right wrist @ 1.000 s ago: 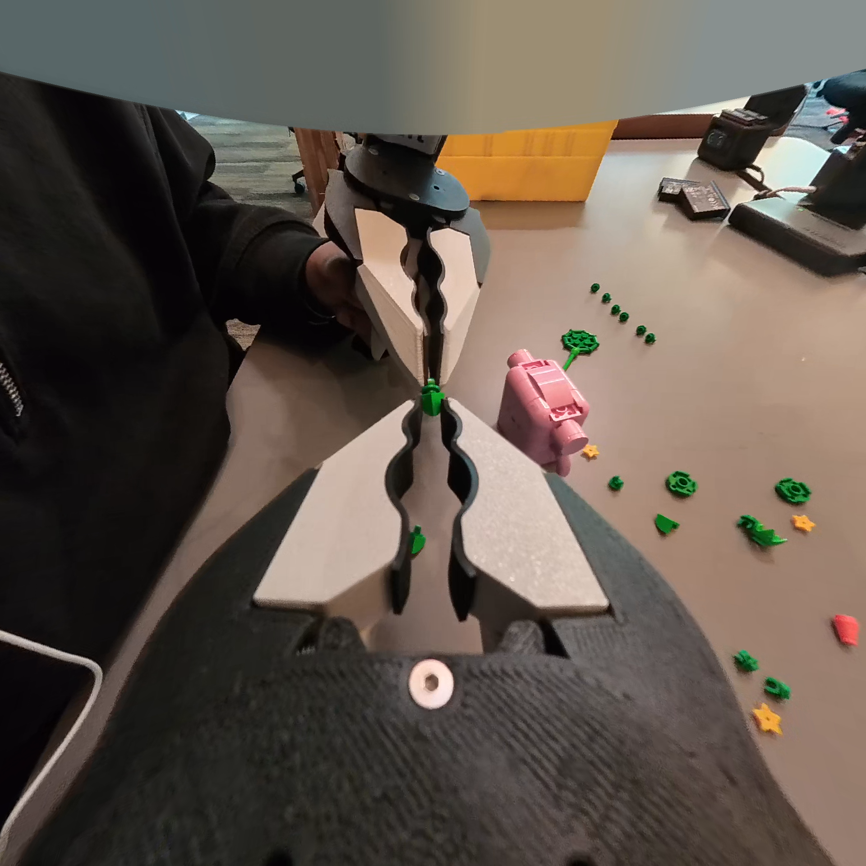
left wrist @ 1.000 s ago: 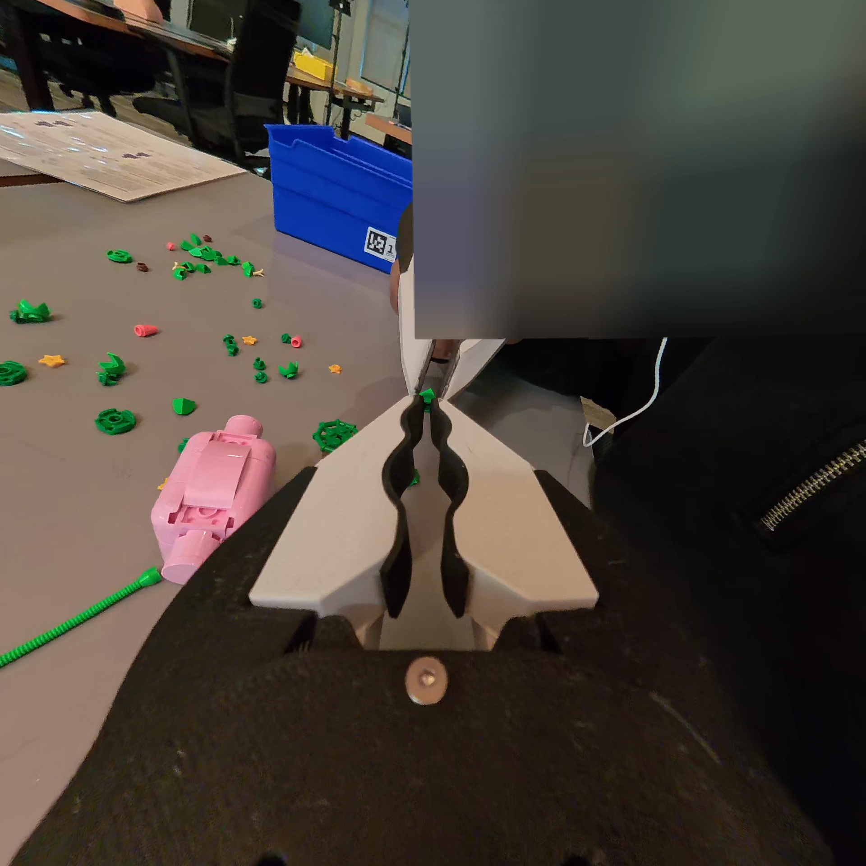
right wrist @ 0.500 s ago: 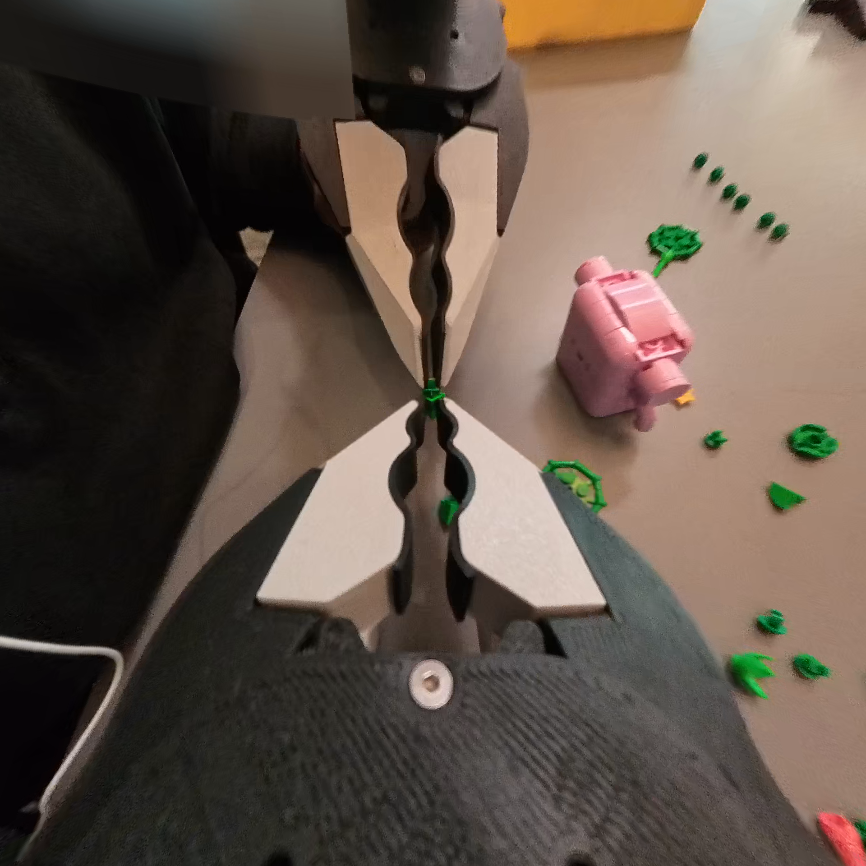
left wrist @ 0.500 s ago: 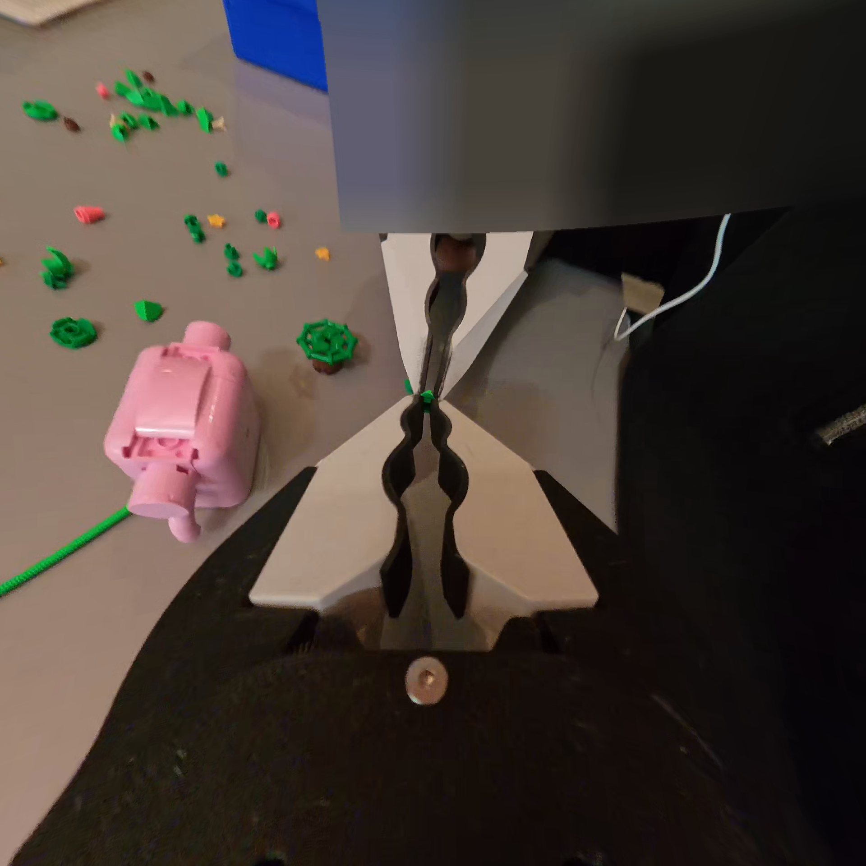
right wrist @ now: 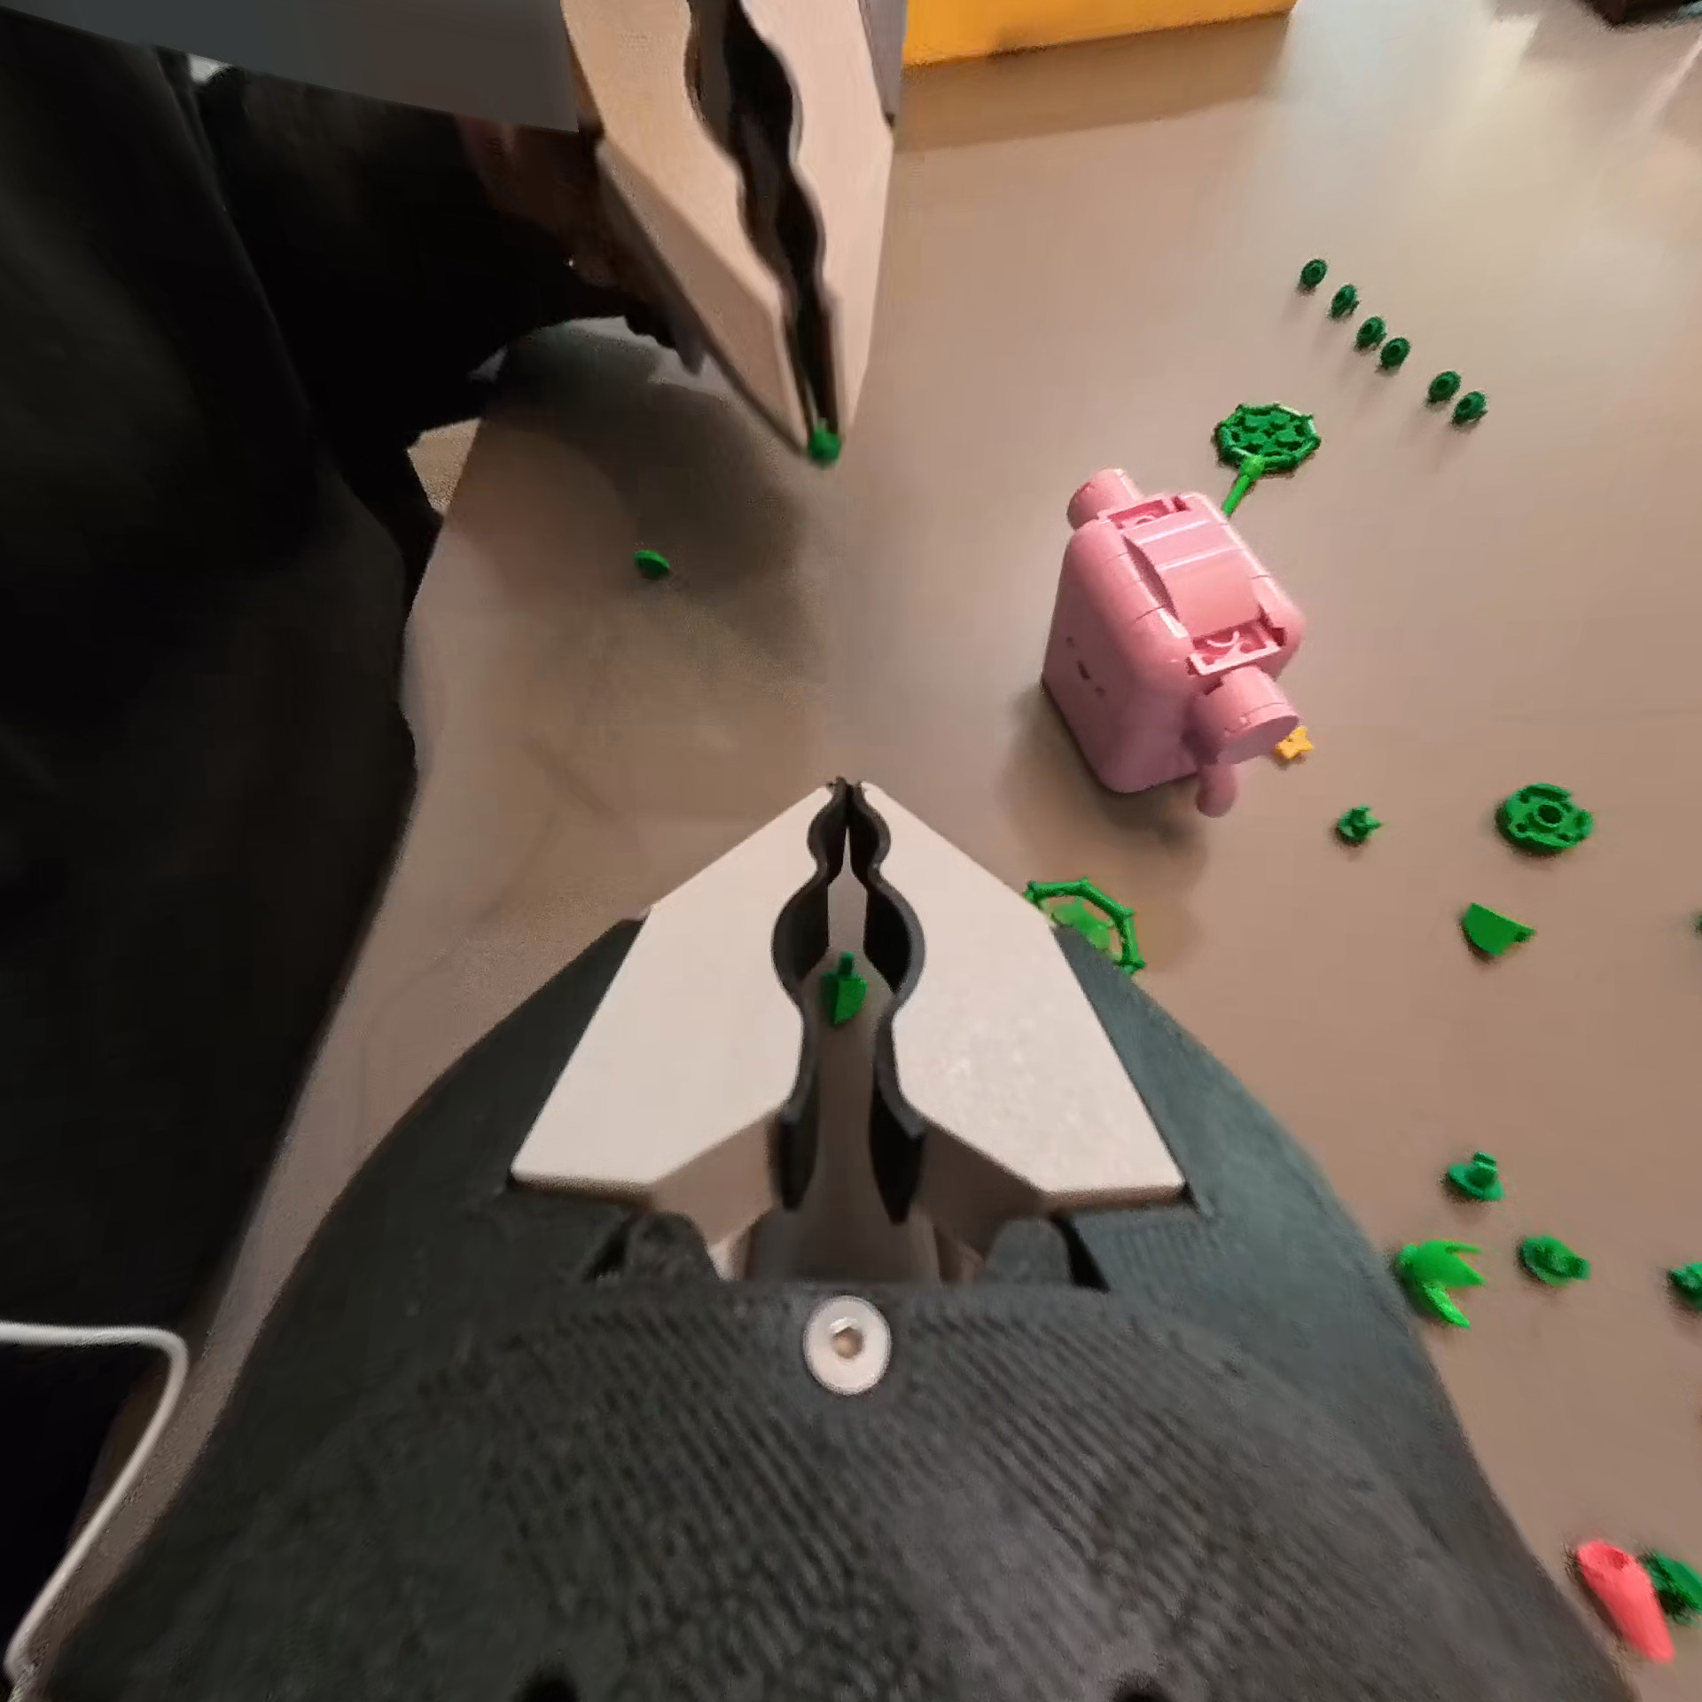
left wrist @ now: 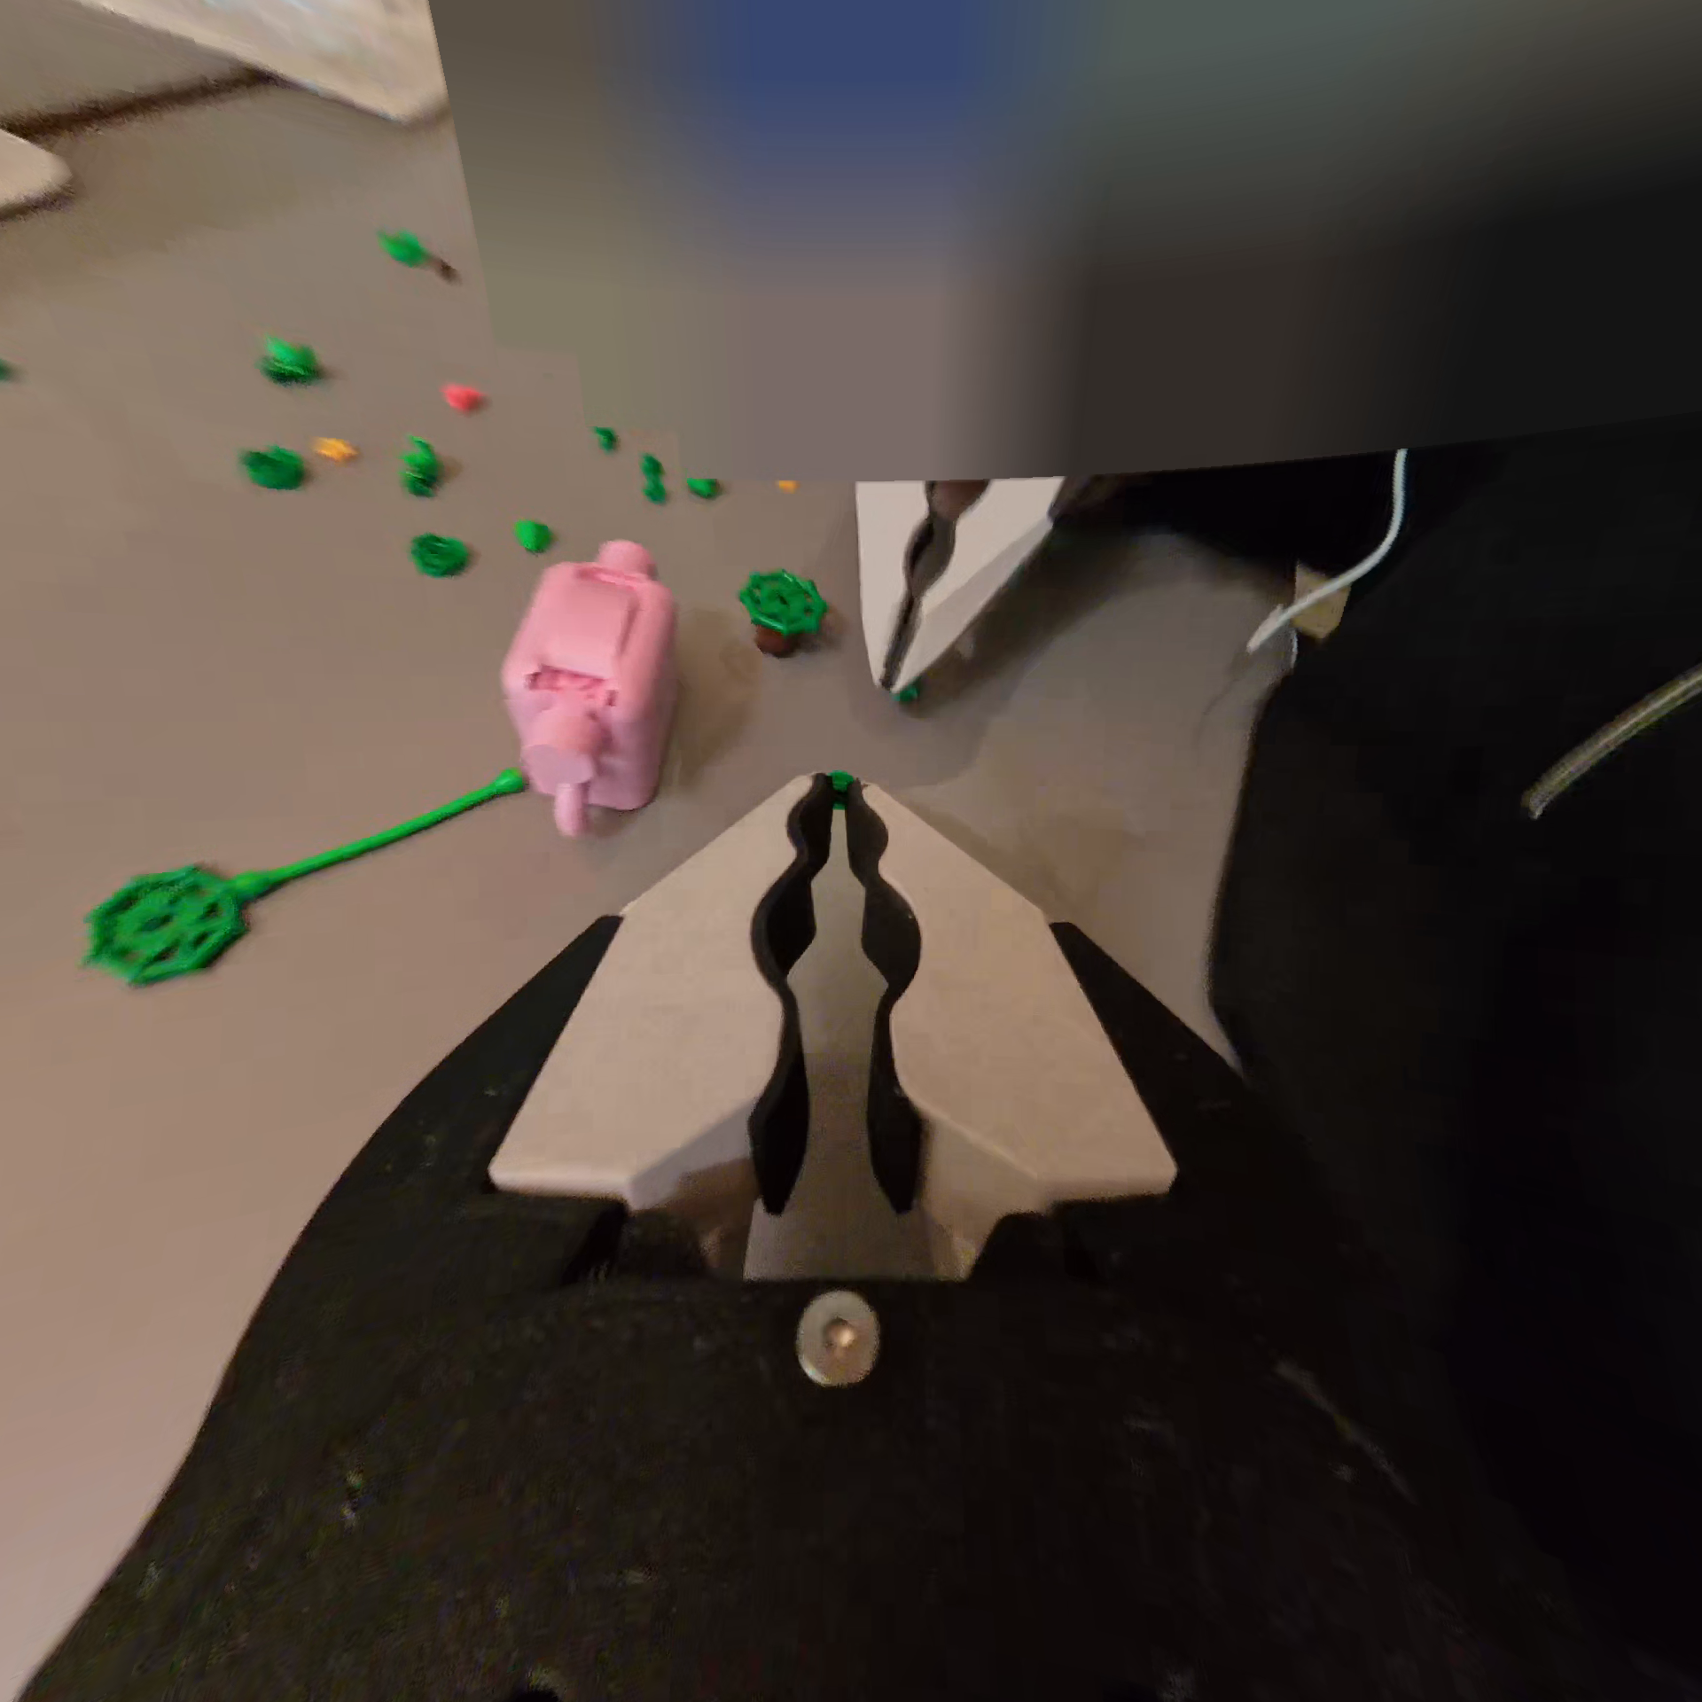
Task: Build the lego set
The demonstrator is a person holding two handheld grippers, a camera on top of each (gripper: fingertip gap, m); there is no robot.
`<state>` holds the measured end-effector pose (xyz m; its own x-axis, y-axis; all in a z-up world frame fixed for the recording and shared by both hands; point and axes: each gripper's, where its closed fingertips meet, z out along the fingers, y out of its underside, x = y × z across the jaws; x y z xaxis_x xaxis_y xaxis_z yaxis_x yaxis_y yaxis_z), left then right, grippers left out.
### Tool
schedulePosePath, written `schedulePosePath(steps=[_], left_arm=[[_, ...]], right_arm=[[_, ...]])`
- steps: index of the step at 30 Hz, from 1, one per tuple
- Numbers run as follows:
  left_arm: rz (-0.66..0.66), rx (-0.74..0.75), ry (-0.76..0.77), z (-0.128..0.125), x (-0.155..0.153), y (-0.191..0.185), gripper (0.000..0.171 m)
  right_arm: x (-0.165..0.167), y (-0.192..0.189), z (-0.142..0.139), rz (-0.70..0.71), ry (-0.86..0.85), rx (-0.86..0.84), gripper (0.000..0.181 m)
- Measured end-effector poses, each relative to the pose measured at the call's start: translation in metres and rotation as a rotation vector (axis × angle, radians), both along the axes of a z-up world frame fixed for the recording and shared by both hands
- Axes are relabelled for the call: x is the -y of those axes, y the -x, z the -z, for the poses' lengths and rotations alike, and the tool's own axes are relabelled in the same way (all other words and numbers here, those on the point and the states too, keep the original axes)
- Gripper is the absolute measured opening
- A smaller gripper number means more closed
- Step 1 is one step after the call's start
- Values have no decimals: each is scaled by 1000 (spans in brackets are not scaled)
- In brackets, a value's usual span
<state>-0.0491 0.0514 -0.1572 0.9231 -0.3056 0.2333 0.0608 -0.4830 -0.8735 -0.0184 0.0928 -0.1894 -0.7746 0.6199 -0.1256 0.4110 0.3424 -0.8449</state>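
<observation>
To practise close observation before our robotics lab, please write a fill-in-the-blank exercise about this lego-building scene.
1. The left gripper pinches a small ____ lego piece at its tip.
2. The jaws of the right gripper are ____.
3. The biggest assembled lego build on the table is coloured ____.
4. The bin at the far edge is coloured ____.

Missing words: green; shut; pink; yellow.

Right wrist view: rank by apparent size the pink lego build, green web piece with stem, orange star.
1. pink lego build, clearly largest.
2. green web piece with stem; it lies farther from the camera, so it may look smaller than it is.
3. orange star, tiny and partly hidden by the build.
</observation>
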Motion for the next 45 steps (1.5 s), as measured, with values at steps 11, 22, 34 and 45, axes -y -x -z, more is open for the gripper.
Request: schedulePosePath(steps=[11,22,34,45], left_arm=[[-108,53,80,13,64,8,0],[-104,78,52,24,89,-25,0],[-239,-103,208,60,82,-27,0],[-253,-100,210,60,80,-25,0]], right_arm=[[66,-9,-6,-65,-1,-47,4],[119,9,25,-71,-235,-80,20],[129,4,30,-151,-222,-32,20],[128,-5,30,-179,-194,13,7]])
